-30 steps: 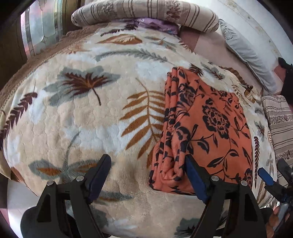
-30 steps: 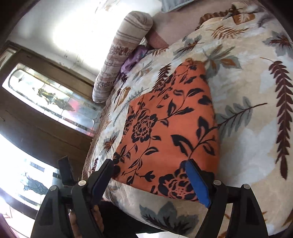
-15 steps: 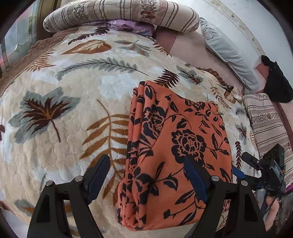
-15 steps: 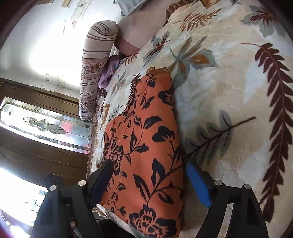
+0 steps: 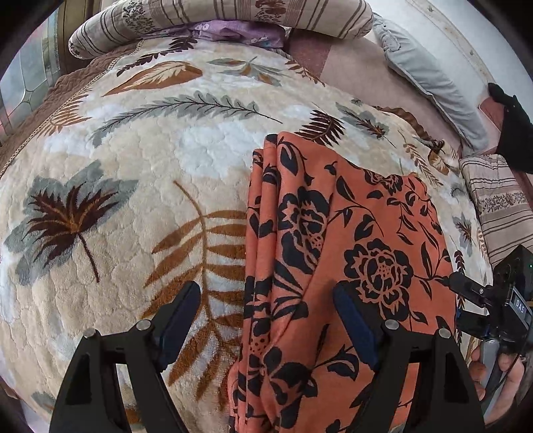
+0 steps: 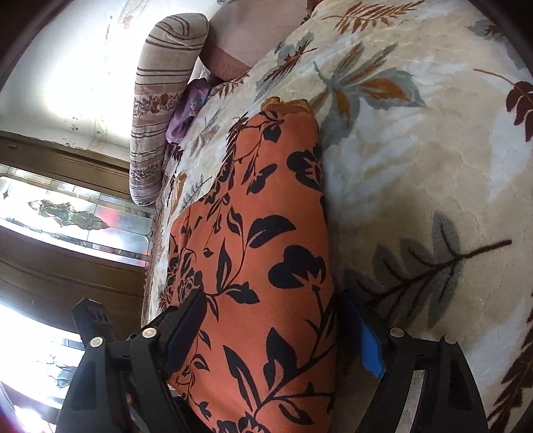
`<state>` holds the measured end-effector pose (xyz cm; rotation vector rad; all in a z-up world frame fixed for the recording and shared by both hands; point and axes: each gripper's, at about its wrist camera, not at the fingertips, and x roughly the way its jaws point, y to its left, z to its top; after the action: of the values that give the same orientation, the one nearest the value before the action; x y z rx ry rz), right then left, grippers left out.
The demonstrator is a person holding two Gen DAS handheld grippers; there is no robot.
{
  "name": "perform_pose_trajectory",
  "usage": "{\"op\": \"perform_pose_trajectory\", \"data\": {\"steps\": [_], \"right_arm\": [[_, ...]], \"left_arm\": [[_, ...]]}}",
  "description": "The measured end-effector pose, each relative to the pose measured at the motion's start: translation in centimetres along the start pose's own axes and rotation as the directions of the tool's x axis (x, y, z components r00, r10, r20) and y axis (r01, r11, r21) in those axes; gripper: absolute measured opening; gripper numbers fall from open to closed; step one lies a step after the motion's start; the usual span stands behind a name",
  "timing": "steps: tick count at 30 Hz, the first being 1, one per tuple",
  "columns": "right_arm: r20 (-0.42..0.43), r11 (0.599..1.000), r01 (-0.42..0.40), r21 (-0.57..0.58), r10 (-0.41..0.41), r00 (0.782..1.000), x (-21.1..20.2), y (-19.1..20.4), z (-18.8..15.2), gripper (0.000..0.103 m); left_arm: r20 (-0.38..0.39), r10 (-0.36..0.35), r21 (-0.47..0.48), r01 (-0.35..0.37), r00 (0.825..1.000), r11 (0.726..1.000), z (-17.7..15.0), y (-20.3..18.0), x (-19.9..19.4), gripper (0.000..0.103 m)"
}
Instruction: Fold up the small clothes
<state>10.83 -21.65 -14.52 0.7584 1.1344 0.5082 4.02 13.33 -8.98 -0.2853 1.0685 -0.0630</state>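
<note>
An orange cloth with black flowers (image 5: 333,253) lies folded lengthwise on a leaf-patterned blanket (image 5: 133,186). My left gripper (image 5: 269,326) is open low over the cloth's layered left edge, one finger over the blanket, the other over the cloth. My right gripper (image 6: 276,329) is open and straddles the cloth's (image 6: 260,239) right edge, its left finger above the cloth and its right finger down on the blanket (image 6: 416,160). The right gripper also shows at the right of the left wrist view (image 5: 463,283).
A striped bolster pillow (image 5: 216,20) and a purple cloth (image 5: 233,31) lie at the bed's head. A grey pillow (image 5: 433,86) and another striped pillow (image 5: 499,206) lie at the right. A dark item (image 5: 513,133) sits far right. A stained-glass window (image 6: 66,216) stands beside the bed.
Both grippers have moved in toward the cloth and lower. The left one shifted right onto its left edge; the right one now straddles its right edge. The cloth lies unchanged.
</note>
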Motion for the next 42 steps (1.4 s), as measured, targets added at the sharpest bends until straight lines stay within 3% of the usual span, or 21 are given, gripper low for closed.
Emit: {"op": "perform_pose_trajectory", "data": {"steps": [7, 9, 13, 17, 18, 19, 20, 24, 27, 30, 33, 36, 37, 39, 41, 42], "right_arm": [[-0.006, 1.000, 0.004, -0.011, -0.004, 1.000, 0.5, 0.5, 0.1, 0.084], [-0.015, 1.000, 0.007, -0.023, -0.007, 1.000, 0.7, 0.8, 0.1, 0.084], [-0.014, 0.999, 0.022, -0.050, -0.023, 1.000, 0.9, 1.4, 0.1, 0.084], [-0.015, 0.998, 0.024, -0.061, -0.025, 1.000, 1.4, 1.3, 0.2, 0.080], [-0.017, 0.996, 0.043, -0.081, -0.045, 0.999, 1.6, 1.5, 0.2, 0.076], [-0.023, 0.992, 0.072, -0.107, -0.075, 0.997, 1.9, 1.8, 0.2, 0.060], [-0.034, 0.987, 0.095, -0.131, -0.100, 0.994, 2.2, 2.0, 0.2, 0.050], [-0.037, 0.945, 0.169, -0.280, -0.187, 0.982, 2.3, 4.8, 0.2, 0.037], [0.003, 0.910, 0.183, -0.372, -0.196, 0.981, 0.9, 7.3, 0.5, 0.033], [0.079, 0.882, 0.195, -0.428, -0.178, 0.981, -1.7, 9.4, 1.5, 0.033], [0.146, 0.873, 0.212, -0.439, -0.163, 0.976, -5.1, 9.8, 3.5, 0.033], [0.189, 0.892, 0.228, -0.390, -0.164, 0.968, -7.9, 7.8, 6.1, 0.033], [0.189, 0.902, 0.218, -0.372, -0.156, 0.969, -8.3, 6.7, 7.0, 0.033], [0.191, 0.925, 0.205, -0.320, -0.149, 0.970, -8.3, 4.2, 8.6, 0.035], [0.169, 0.945, 0.241, -0.220, -0.206, 0.964, -7.0, 0.0, 10.2, 0.056], [0.157, 0.945, 0.282, -0.163, -0.258, 0.953, -6.5, -2.1, 10.5, 0.056]], "left_arm": [[-0.006, -0.054, -0.022, 0.054, 0.999, 0.998, 0.0, 0.7, 0.2, 0.083], [-0.002, -0.118, -0.042, 0.118, 0.993, 0.992, 0.1, 1.2, -0.1, 0.083], [0.049, -0.285, -0.097, 0.289, 0.957, 0.953, 0.3, 1.9, -1.2, 0.083], [-0.067, -0.222, -0.070, 0.217, 0.973, 0.974, 0.0, 1.0, 2.1, 0.084], [-0.049, -0.208, -0.051, 0.206, 0.977, 0.977, -0.2, 0.8, 2.3, 0.083], [-0.034, -0.203, -0.035, 0.202, 0.979, 0.979, -0.3, 0.6, 2.1, 0.080], [-0.038, -0.215, -0.026, 0.214, 0.976, 0.977, -0.3, 0.4, 2.0, 0.061], [-0.030, -0.249, -0.020, 0.249, 0.968, 0.968, -0.3, 0.1, 1.6, 0.038], [0.022, -0.260, -0.008, 0.260, 0.965, 0.966, 0.2, -0.6, 0.0, 0.029], [0.075, -0.270, 0.041, 0.268, 0.960, 0.963, 1.5, -3.0, -1.5, 0.028], [0.110, -0.317, 0.073, 0.311, 0.942, 0.948, 3.6, -5.7, -2.2, 0.028], [0.096, -0.334, 0.104, 0.325, 0.938, 0.940, 5.7, -9.1, -0.7, 0.029], [0.088, -0.320, 0.109, 0.310, 0.943, 0.944, 6.1, -10.1, 0.2, 0.030], [0.045, -0.264, 0.100, 0.259, 0.963, 0.961, 6.7, -11.6, 2.9, 0.045], [-0.033, -0.135, 0.097, 0.137, 0.990, 0.986, 6.4, -12.0, 5.9, 0.058], [-0.058, -0.092, 0.096, 0.097, 0.994, 0.991, 5.9, -11.7, 6.8, 0.060]]}}
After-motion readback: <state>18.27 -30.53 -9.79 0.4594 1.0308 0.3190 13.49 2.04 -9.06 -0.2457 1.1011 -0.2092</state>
